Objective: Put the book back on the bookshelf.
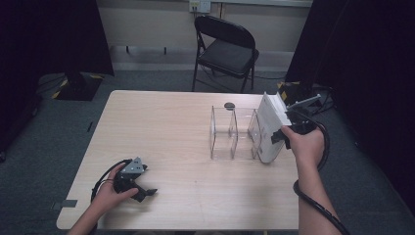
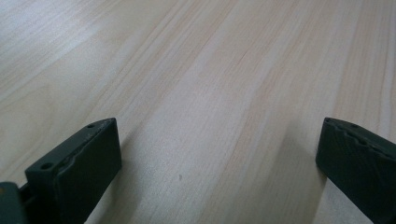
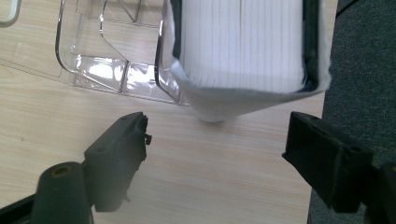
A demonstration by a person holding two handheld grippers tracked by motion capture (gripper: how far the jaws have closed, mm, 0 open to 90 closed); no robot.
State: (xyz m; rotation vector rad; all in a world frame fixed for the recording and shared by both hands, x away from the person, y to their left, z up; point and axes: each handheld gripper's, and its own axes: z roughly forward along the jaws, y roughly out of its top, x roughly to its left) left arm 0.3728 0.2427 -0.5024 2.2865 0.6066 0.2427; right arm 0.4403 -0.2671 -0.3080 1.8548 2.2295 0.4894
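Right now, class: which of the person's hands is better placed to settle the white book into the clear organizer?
The right. The right gripper sits open just behind the white book at the clear organizer, while the left gripper rests far off on the table.

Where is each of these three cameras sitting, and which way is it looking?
High view: above the person's side, looking forward and down on the table; both forearms, left gripper and right gripper show.
Left gripper view: rides the left gripper, looking at bare tabletop between its open jaws.
Right gripper view: rides the right gripper, facing the white book in the clear organizer; its jaws stand open, off the book.
The high view and the right gripper view share the book and organizer.
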